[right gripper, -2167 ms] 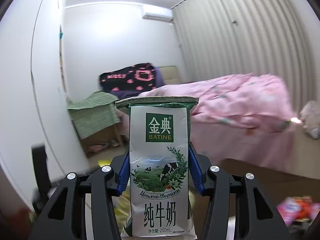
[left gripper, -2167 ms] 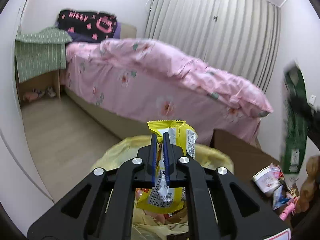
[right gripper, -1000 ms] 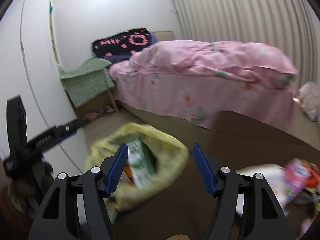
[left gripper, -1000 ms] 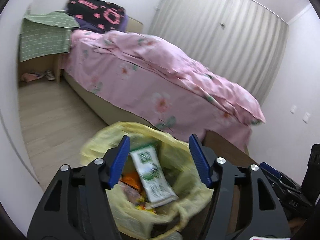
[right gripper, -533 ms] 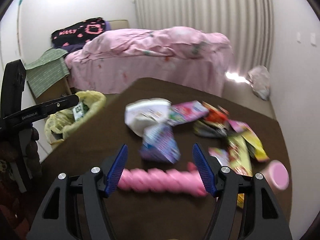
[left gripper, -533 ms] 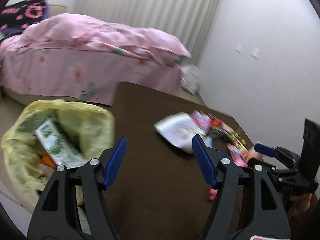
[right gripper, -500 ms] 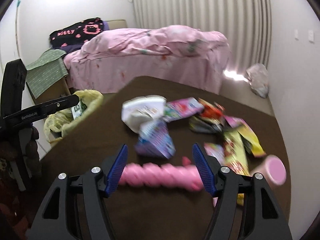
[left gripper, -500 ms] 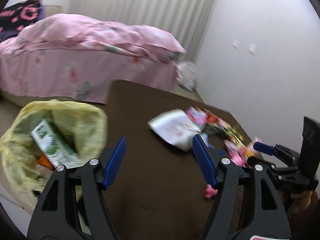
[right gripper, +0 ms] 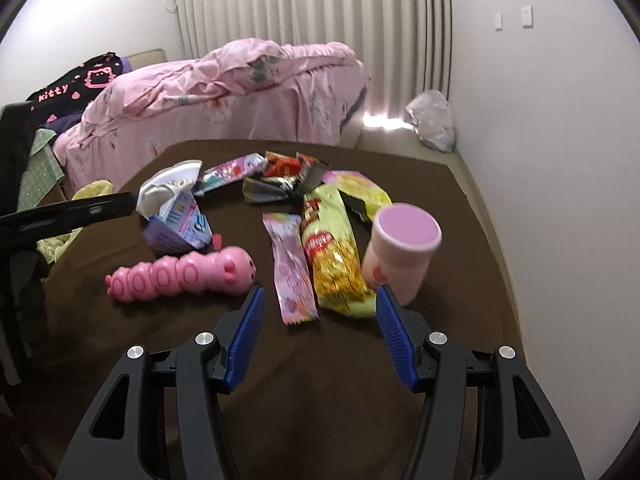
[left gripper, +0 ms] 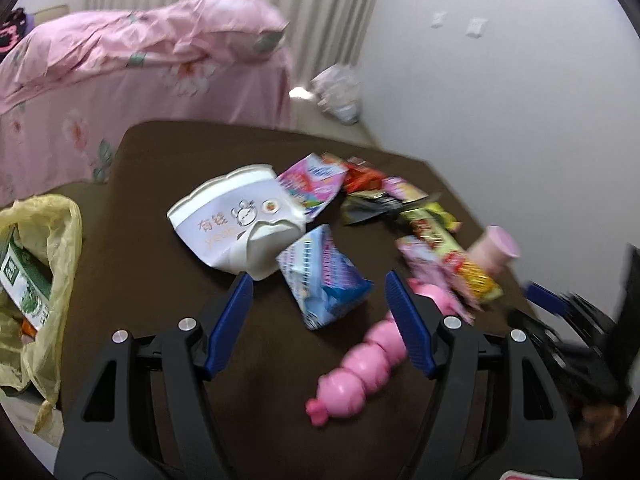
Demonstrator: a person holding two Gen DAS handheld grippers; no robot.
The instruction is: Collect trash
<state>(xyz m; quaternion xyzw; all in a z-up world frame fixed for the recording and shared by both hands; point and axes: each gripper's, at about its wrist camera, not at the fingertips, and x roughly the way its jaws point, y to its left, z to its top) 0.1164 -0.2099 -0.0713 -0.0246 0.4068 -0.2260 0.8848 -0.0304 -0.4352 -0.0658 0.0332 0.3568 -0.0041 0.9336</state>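
The left tongs (left gripper: 318, 312) hang over a brown table (left gripper: 248, 360), jaws spread wide and holding nothing. The right tongs (right gripper: 318, 322) are just as wide apart and just as empty, hovering above the near end of the litter.

The trash lies scattered across the far half of the table. Between the left tongs' blue pads sits a crumpled blue and purple snack bag (left gripper: 324, 280), with a crushed white paper bowl (left gripper: 240, 220) touching it on the far side. Just beside the right pad lies a pink caterpillar-shaped toy bottle (left gripper: 360, 368) on its side.

Ahead of the right tongs, a pale pink wrapper (right gripper: 291, 268) and a long yellow snack packet (right gripper: 334, 252) lie side by side, pointing away from the camera. A pink cup (right gripper: 400, 252) stands upright against the packet's right edge, close to the right pad (its outline is blurred). Farther back are a red wrapper (right gripper: 284, 168), a dark crumpled wrapper (right gripper: 268, 192) and a pink and purple packet (right gripper: 232, 172), overlapping in a loose heap.

At the table's left edge hangs a yellow plastic bag (left gripper: 60, 232), mouth open. Inside it is a green and white milk carton (left gripper: 24, 280), tilted, along with other scraps too hidden to name.

Beyond the table stand a bed with a pink floral quilt (right gripper: 240, 92), pleated curtains (right gripper: 312, 4) and a small white bag on the floor (right gripper: 432, 124).
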